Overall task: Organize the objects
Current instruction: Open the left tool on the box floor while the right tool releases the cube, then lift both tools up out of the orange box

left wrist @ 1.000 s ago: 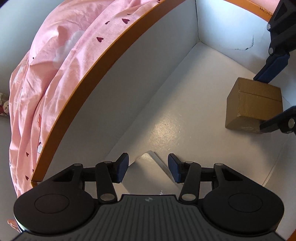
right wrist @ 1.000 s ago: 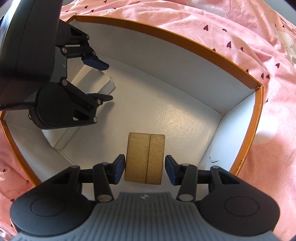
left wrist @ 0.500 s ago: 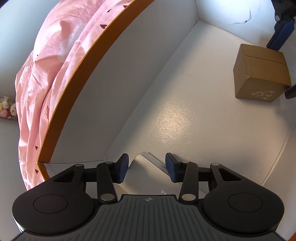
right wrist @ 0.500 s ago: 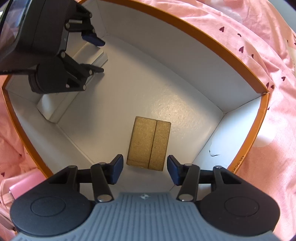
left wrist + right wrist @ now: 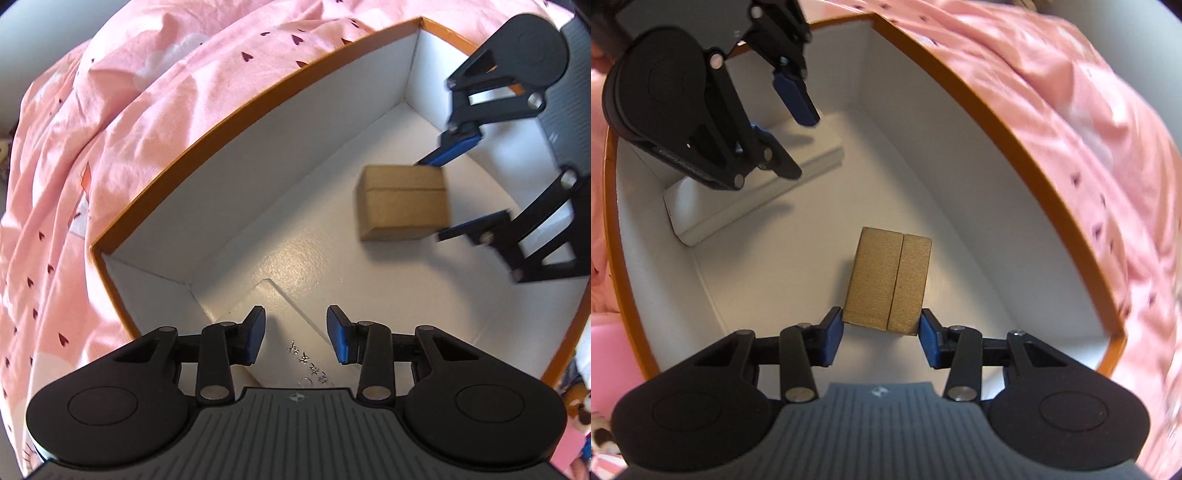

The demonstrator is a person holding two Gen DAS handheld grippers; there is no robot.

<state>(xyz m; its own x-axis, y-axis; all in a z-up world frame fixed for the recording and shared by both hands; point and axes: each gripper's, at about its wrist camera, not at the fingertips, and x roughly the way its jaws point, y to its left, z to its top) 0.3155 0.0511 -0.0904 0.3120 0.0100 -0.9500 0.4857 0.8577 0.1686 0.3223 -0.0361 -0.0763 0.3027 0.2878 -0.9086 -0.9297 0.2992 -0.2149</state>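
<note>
A small gold-brown box (image 5: 888, 280) stands on the floor of a white storage box with an orange rim (image 5: 1015, 147); it also shows in the left wrist view (image 5: 404, 203). My right gripper (image 5: 881, 334) is open, its pads at either side of the gold box's near end, and it shows in the left wrist view (image 5: 443, 195). A flat white box (image 5: 753, 184) lies in the far left corner, seen in the left wrist view (image 5: 284, 325). My left gripper (image 5: 295, 334) is open and hovers over the white box; it shows in the right wrist view (image 5: 798, 129).
The storage box's orange rim (image 5: 236, 122) and white walls enclose both grippers. A pink sheet with dark hearts (image 5: 110, 110) surrounds the box, also in the right wrist view (image 5: 1071, 110). A pink item (image 5: 609, 354) lies outside the left wall.
Both grippers have lifted and pulled back. The right gripper swung round, so the gold box now sits between its pads. The left stays open above the white box.
</note>
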